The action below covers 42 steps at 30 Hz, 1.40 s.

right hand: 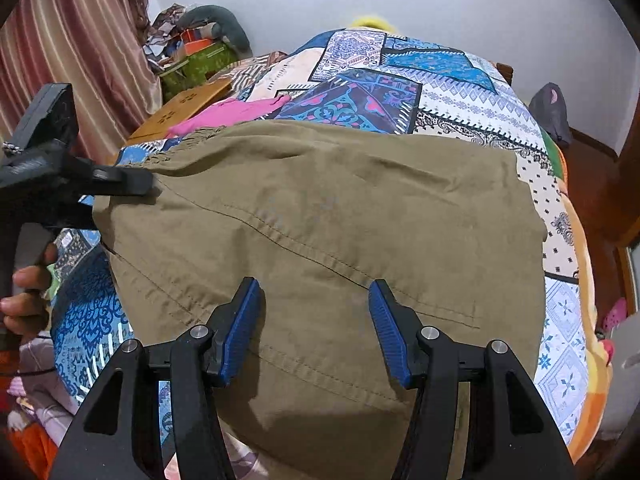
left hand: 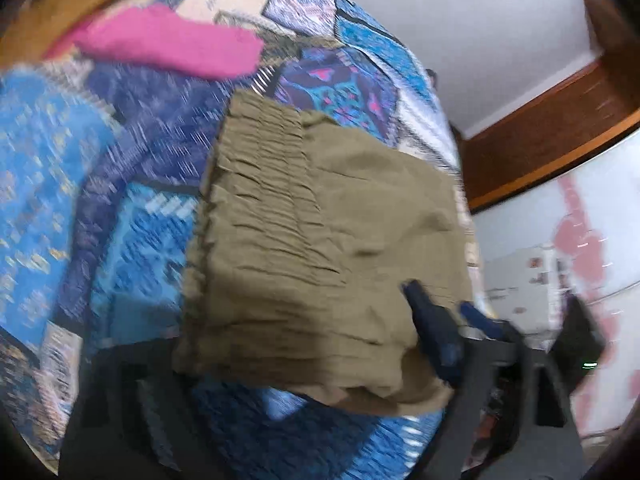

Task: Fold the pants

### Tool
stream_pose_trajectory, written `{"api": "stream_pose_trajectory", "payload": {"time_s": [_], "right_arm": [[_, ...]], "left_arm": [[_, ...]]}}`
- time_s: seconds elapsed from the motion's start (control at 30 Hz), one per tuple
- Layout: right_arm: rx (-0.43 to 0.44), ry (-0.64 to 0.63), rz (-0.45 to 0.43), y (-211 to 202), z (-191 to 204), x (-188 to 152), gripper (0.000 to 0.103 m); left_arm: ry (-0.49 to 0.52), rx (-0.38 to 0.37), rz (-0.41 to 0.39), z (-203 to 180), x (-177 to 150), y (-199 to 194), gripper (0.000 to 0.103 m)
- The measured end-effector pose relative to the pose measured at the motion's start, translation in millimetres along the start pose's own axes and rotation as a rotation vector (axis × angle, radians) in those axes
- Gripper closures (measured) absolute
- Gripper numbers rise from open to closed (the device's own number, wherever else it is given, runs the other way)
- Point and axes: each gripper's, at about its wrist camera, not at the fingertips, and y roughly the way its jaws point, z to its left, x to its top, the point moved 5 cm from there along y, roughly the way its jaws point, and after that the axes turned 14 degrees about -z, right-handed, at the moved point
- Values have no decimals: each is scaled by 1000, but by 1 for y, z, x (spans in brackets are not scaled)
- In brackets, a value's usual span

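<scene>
Left wrist view, blurred: the khaki pants (left hand: 320, 248) lie folded on the patchwork bedspread (left hand: 132, 216), filling the middle of the frame, with the gathered elastic waistband (left hand: 256, 184) along their left side. A pink garment (left hand: 168, 42) lies at the upper left. At the lower right the right tongs (left hand: 444, 320) show as two blue pads at the edge of the cloth. The left tongs' own fingers are only a dark smear along the bottom, so whether they have hold of anything cannot be told here.

Right wrist view, sharp: the pants spread across the centre of the frame. The right tongs (right hand: 316, 328) hang at the lower middle with jaws about half open, one blue pad (right hand: 240, 328) on each side of a stitched seam; they appear to rest over flat cloth, nothing pinched between them. At the left edge the left tongs (right hand: 154, 188) reach the waistband corner, and a hand (right hand: 28, 300) holds their handle below.

The step seems to be settling and smoothing the fold. To do it well, both tongs should take matching corners, keep the edges lined up, and lay the cloth down slowly so no crease gets trapped.
</scene>
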Motion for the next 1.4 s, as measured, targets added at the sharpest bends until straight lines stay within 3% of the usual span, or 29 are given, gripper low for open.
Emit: {"api": "stream_pose_trajectory", "payload": {"time_s": [0.03,0.1,0.17,0.37,0.53,0.73,0.9,1.07,1.2,1.4], "right_arm": [[0,3,0,1,0,0,50],[1,3,0,0,1,0,50],[2,-2,3,0,2,1,50],[8,-35,32,-2,9,7,50],[-18,-103,-30,-7,21,36,50],[-2,-114,-83,15,44,74,50],[67,-161,37,66,82,65,50],[114,-228,122,89,113,48,50],[131,-187,97,69,104,53,50],[62,-172,-1,2,65,53,50]], "left_arm": [[33,22,-14,-3,0,1,37],[116,59,-52,-11,-2,-1,52],[201,95,-96,-20,-3,-6,58],[421,145,-228,-48,4,-26,68],[517,170,-313,-54,19,-56,72],[572,216,-398,-45,34,-89,73],[591,238,-431,-35,37,-106,73],[603,239,-426,-33,36,-110,75],[639,243,-445,-40,37,-112,75],[679,238,-452,-56,36,-113,75]]}}
